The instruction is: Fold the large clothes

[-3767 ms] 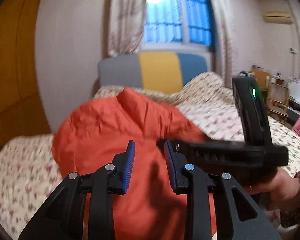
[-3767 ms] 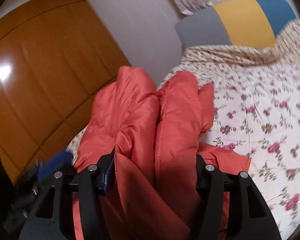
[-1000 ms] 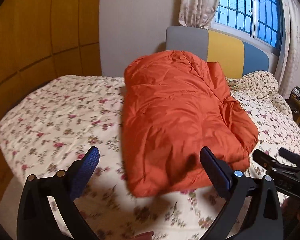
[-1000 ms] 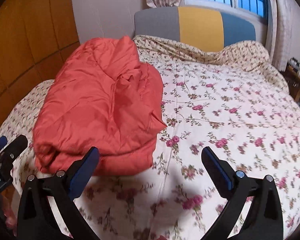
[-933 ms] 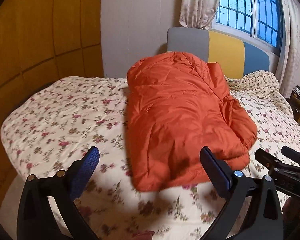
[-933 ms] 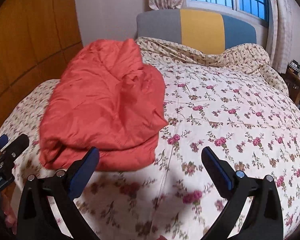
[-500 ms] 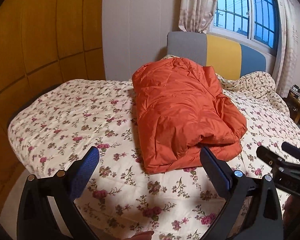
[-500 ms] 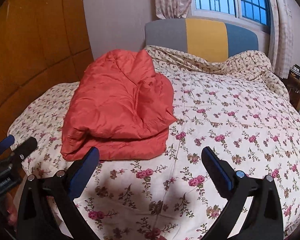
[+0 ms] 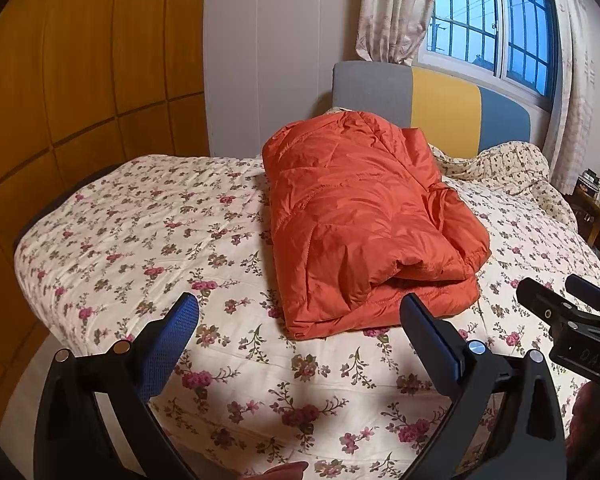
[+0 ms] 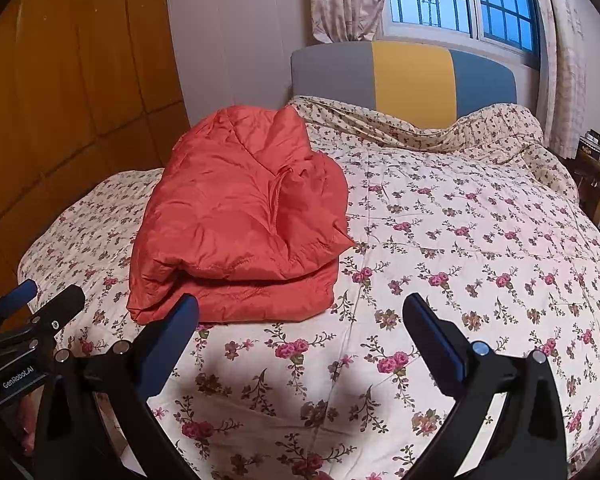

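Orange padded jacket is laid folded in a thick bundle on the floral bedspread, nearer the wooden wall. Left gripper and right gripper are held spread wide, empty, short of the bundle.

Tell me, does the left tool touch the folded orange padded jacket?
Apart. In the left wrist view, flowered bedspread shows between the open left tool and the jacket.

Bare quilt lies open from 12 to 3 o'clock in the right view; the folded orange jacket blocks 11 o'clock. The headboard closes the far end.
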`<action>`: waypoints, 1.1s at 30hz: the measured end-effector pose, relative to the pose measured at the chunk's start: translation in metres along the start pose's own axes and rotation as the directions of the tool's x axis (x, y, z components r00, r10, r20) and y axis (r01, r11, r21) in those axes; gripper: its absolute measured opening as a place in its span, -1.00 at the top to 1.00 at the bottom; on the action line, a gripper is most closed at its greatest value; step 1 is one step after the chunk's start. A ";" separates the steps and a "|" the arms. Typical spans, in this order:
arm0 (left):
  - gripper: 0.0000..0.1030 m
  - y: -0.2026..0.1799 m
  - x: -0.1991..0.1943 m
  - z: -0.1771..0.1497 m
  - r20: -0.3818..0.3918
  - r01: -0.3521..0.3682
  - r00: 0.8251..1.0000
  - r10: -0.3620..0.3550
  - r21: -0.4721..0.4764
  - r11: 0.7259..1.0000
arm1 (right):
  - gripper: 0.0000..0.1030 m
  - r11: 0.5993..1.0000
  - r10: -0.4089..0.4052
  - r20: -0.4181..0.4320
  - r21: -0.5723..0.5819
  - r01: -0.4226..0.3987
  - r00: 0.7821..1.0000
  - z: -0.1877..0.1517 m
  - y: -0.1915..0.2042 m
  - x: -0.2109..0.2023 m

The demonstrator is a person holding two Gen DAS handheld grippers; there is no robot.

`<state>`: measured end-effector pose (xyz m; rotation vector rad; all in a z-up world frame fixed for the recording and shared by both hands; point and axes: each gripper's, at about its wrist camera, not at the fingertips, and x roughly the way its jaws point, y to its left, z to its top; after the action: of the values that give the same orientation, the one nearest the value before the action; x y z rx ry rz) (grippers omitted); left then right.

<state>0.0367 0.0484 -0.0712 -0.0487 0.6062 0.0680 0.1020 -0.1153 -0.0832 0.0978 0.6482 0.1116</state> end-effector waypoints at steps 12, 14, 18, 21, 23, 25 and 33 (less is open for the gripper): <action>-0.94 -0.003 0.003 -0.002 -0.013 -0.002 1.000 0.001 0.000 1.000 | -0.96 1.000 0.005 -0.008 0.006 -0.005 1.000 -0.001 -0.002 0.000; -0.94 -0.003 0.002 -0.002 -0.014 -0.004 1.000 0.004 -0.002 1.000 | -0.96 1.000 0.005 -0.008 0.006 -0.005 1.000 -0.001 -0.003 0.000; -0.94 -0.004 0.004 -0.003 -0.021 -0.002 1.000 0.002 -0.007 1.000 | -0.96 1.000 0.008 -0.012 0.008 -0.008 1.000 -0.001 -0.003 0.001; -0.94 -0.004 0.005 -0.003 -0.027 -0.002 1.000 0.002 -0.009 1.000 | -0.96 1.000 0.008 -0.013 0.009 -0.007 1.000 -0.001 -0.003 0.001; -0.94 -0.005 0.006 -0.003 -0.027 -0.003 1.000 0.003 -0.007 1.000 | -0.96 1.000 0.008 -0.017 0.010 -0.007 1.000 -0.001 -0.003 0.002; -0.94 -0.006 0.006 -0.003 -0.029 -0.002 1.000 0.002 -0.006 1.000 | -0.96 1.000 0.007 -0.017 0.015 -0.007 1.000 -0.002 -0.003 0.003; -0.94 -0.007 0.007 -0.003 -0.030 -0.010 0.999 0.009 -0.007 1.000 | -0.96 1.000 0.006 -0.025 0.020 -0.005 1.000 -0.003 -0.004 0.007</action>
<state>0.0413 0.0412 -0.0780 -0.0534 0.6367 0.0786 0.1062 -0.1185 -0.0901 0.1174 0.6746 0.1120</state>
